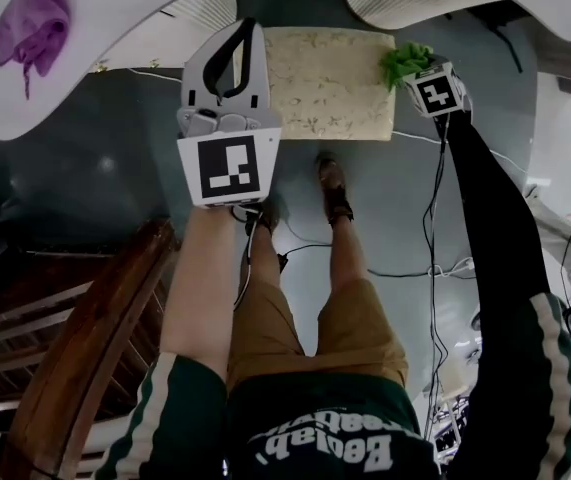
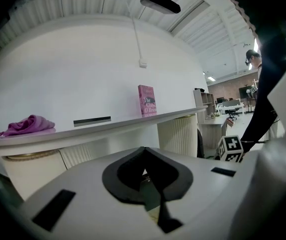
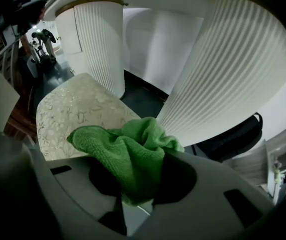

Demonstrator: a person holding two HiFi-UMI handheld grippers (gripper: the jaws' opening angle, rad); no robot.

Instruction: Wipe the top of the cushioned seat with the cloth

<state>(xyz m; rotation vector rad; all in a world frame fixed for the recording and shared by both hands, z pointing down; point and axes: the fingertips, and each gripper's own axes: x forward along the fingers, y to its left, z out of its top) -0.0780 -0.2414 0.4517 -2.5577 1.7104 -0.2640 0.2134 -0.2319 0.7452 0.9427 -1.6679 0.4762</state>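
Left gripper view: pink book (image 2: 147, 100) "The Giant"; right gripper (image 3: 132, 204) grips cloth (image 3: 127, 159).

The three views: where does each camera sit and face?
Head view: on the person's head, looking down at the seat, legs, left tool, right tool.
Left gripper view: on the left tool, jaws shut, facing a counter with a purple cloth.
Right gripper view: on the right tool, facing the seat over its green cloth.
Head and right gripper views share the seat.
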